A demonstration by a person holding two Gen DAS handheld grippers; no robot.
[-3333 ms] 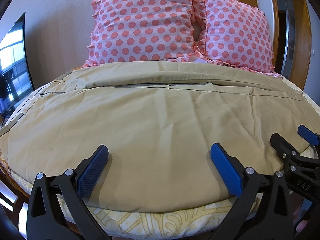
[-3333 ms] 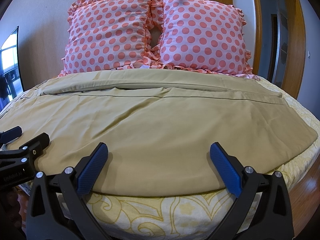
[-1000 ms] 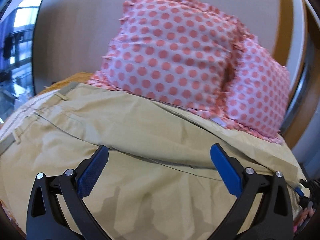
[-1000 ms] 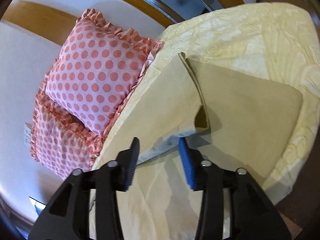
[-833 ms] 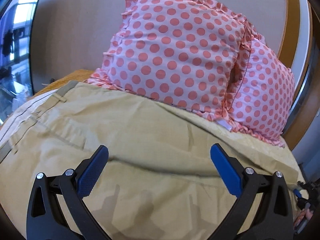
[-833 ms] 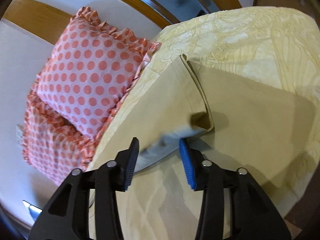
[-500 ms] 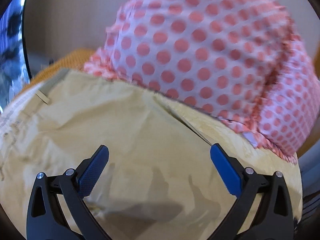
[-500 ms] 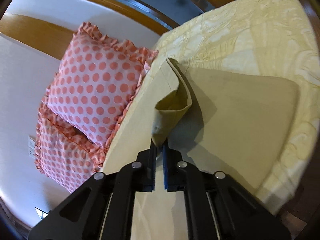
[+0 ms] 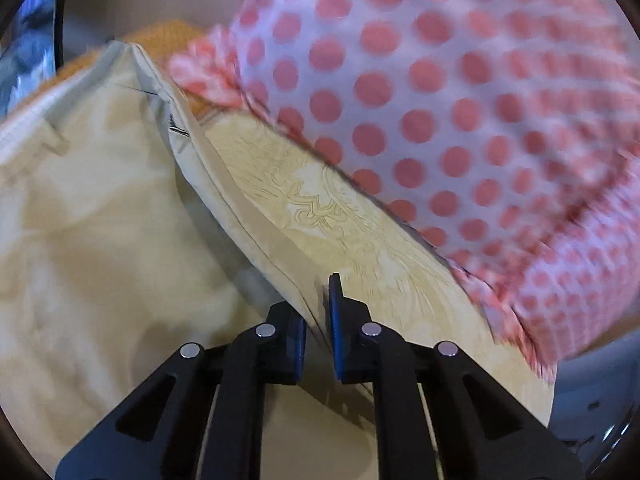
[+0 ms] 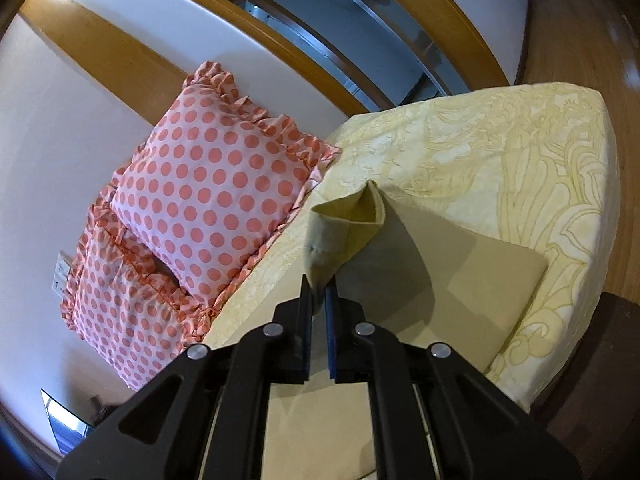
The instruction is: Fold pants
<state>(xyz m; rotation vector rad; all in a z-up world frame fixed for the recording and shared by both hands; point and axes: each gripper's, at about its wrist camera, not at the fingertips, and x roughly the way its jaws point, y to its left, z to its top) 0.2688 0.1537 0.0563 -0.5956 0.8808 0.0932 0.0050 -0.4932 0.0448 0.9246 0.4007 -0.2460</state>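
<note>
Pale yellow, scroll-patterned bedding (image 10: 520, 152) covers a bed with two frilled pink pillows dotted in coral (image 10: 208, 196) leaning against the wall at its head. Spread across this bedding lie the khaki cotton pants (image 9: 92, 220). The left gripper (image 9: 318, 320) has its jaws pressed together on the far long edge of the fabric near the waistband end, lifting it off the bedding. The right gripper (image 10: 319, 300) pinches the hem corner of the upper leg, which stands up in a small peak while the leg beneath lies flat. Judging by this, the work is at its start: both far corners are secured and raised, but no fold is laid yet; the lengthwise fold toward the near edge and the later crosswise folds remain
</note>
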